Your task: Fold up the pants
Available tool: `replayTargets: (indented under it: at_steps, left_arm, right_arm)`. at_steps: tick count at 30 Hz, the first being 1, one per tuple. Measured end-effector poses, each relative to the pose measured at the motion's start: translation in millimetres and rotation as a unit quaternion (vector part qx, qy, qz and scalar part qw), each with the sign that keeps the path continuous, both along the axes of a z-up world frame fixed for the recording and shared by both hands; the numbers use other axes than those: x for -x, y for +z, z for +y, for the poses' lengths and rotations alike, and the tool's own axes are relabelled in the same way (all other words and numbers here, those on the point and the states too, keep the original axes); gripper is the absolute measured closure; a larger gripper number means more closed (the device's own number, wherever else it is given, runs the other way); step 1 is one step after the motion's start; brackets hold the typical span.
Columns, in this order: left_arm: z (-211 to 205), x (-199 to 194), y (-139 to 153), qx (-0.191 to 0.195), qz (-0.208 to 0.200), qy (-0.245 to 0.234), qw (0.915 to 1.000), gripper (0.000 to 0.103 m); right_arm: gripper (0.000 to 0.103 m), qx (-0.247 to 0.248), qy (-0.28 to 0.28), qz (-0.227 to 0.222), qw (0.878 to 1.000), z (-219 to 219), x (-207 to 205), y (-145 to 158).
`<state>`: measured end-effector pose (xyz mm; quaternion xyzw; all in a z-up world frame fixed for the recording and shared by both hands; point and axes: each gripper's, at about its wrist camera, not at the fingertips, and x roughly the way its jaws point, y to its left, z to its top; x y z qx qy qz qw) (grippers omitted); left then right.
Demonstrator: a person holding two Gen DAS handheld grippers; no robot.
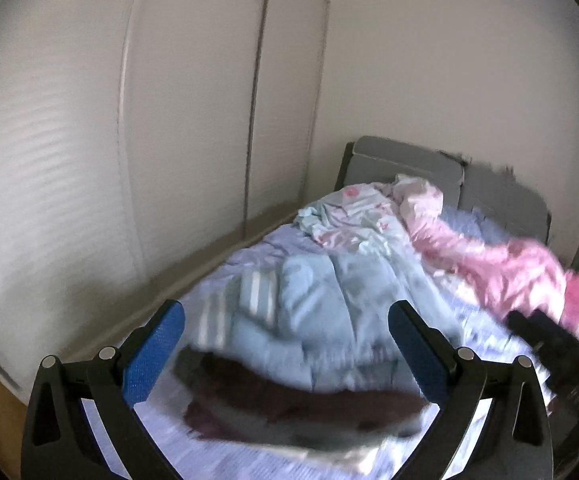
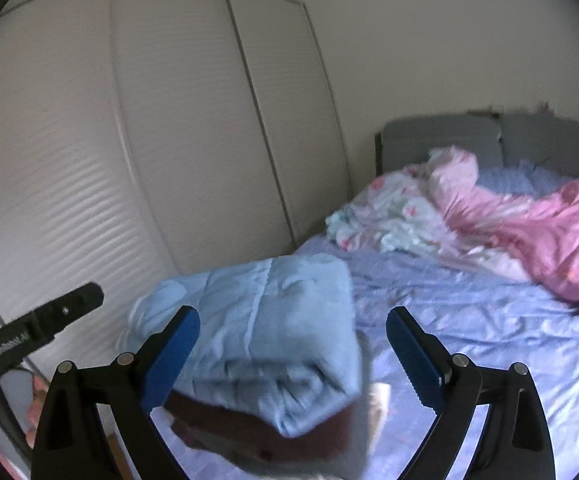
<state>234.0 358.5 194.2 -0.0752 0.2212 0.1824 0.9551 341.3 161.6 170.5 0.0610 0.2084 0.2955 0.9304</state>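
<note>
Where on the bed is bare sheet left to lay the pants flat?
Bare lavender sheet lies between the folded light-blue quilt and the pink blanket. The head end is crowded with the floral bedding; the near edge holds a dark garment.

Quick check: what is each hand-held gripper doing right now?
Left hand-held gripper: open, holding nothing.
Right hand-held gripper: open, holding nothing.

Light-blue pants (image 2: 257,332) — seemingly folded — atop a dark garment (image 1: 289,404).
</note>
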Motion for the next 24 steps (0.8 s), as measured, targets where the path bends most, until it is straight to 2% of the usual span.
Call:
replayTargets:
  at_steps: [4,6,9,13,19,24]
  left_arm:
    - [-51.2,50.8,-11.6,-0.076,0.016,-0.021,0.9967,0.000]
    - [-72.4,72.7,-22.6,-0.084,0.018,-0.037,0.9956,0.000]
    - [-101.3,96.4,-41.7,-0.085,0.036,-0.064,0.9936,0.000]
    - [-139.7,120.2,-59.3,-0.098,0.029,-0.098,0.9900,0.000]
    - [-189.4,132.6,-82.3,-0.077,0.033,-0.159,0.9838,0.000]
    - [-215.5,135.0,-96.0,-0.055,0.042,-0.175,0.9822,0.000]
  right_arm:
    - [0.003,0.013,-0.022,-0.034,0.999,-54.5,57.6,2.4]
    - [0.001,0.014,-0.019,-0.038,0.999,-82.8,85.3,-2.7]
    - [0.001,0.022,-0.022,-0.028,0.999,-117.0,118.8,-17.4]
    - [0.001,0.024,-0.022,0.000,0.999,-156.3,149.7,-38.9]
    - [0.001,0.045,-0.085,0.009,0.995,-215.6,190.2,-66.2]
    - [0.001,0.055,-0.113,0.033,0.992,-240.2,199.6,-83.0]
